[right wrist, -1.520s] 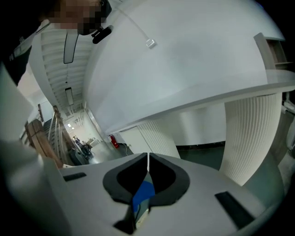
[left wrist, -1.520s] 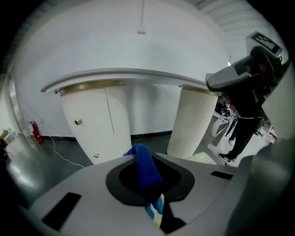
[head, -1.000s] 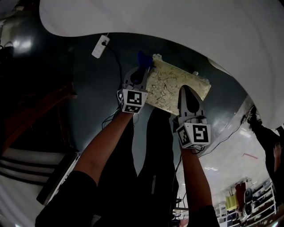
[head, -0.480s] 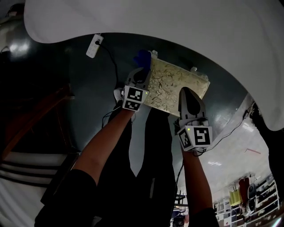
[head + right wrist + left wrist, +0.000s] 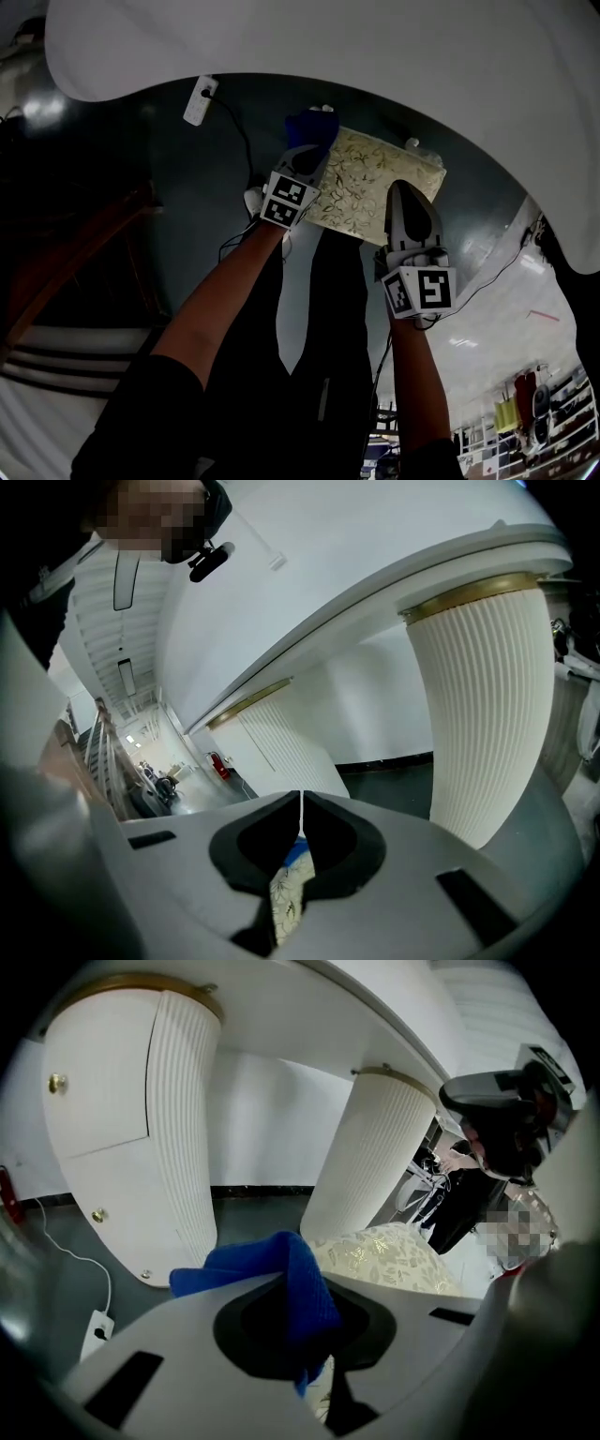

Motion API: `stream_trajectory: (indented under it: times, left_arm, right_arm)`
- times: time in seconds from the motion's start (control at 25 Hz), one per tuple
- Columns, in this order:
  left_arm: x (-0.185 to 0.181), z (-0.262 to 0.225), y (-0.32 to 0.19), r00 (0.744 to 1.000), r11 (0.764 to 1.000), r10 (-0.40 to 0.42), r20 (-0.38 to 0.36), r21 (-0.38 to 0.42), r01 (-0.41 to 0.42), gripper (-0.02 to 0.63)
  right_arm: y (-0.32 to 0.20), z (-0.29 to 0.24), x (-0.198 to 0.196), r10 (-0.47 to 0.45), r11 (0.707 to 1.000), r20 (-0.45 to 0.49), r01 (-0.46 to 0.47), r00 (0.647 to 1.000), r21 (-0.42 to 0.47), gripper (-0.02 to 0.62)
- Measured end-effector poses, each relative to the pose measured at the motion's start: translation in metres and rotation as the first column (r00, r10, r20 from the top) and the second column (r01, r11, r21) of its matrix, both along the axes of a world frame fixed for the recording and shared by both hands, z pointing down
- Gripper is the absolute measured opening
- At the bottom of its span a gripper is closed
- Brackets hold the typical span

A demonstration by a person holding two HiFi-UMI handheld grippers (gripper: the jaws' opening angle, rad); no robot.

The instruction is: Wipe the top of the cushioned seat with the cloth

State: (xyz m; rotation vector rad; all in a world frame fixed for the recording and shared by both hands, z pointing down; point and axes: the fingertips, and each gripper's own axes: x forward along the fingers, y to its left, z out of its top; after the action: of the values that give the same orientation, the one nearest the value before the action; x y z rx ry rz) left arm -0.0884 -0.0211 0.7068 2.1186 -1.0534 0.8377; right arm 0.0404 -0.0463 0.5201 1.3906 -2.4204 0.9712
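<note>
The cushioned seat (image 5: 380,178) has a cream top with a leafy pattern and stands on the dark floor ahead of my legs. My left gripper (image 5: 312,152) is at the seat's far left corner, shut on the blue cloth (image 5: 309,127), which bunches out past the fingertips. In the left gripper view the blue cloth (image 5: 286,1274) is folded between the jaws of my left gripper (image 5: 302,1335), with the seat (image 5: 389,1252) just beyond. My right gripper (image 5: 411,190) hovers over the seat's near right part, shut and holding nothing. In the right gripper view my right gripper (image 5: 300,829) shows only a sliver of the seat (image 5: 286,904).
A big white tabletop (image 5: 375,47) overhangs the scene, borne by ribbed white pedestals (image 5: 183,1129). A white power strip (image 5: 199,100) with a cable lies on the floor at the left. Dark wooden furniture (image 5: 75,253) stands at the far left. A person (image 5: 483,1162) stands far off.
My left gripper has pushed the blue cloth slightly forward and to the right along the seat's left end. The right gripper has hardly moved.
</note>
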Motion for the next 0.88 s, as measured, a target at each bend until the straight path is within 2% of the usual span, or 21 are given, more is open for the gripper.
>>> stream_trajectory:
  times: [0.24, 0.48, 0.88]
  left_arm:
    - [0.000, -0.001, 0.000, 0.999, 0.999, -0.039, -0.016, -0.004, 0.039, 0.038]
    - [0.017, -0.001, 0.007, 1.000, 1.000, 0.010, -0.008, -0.012, -0.010, 0.038]
    - [0.043, 0.001, 0.010, 0.999, 0.999, 0.043, 0.003, -0.031, -0.043, 0.038]
  right_arm:
    - [0.005, -0.005, 0.006, 0.029, 0.999, -0.017, -0.029, 0.999, 0.019, 0.038]
    - [0.007, -0.009, 0.023, 0.051, 0.998, -0.025, -0.050, 0.998, 0.036, 0.038]
    - [0.007, -0.006, 0.061, 0.129, 0.991, -0.050, -0.128, 0.990, 0.035, 0.038]
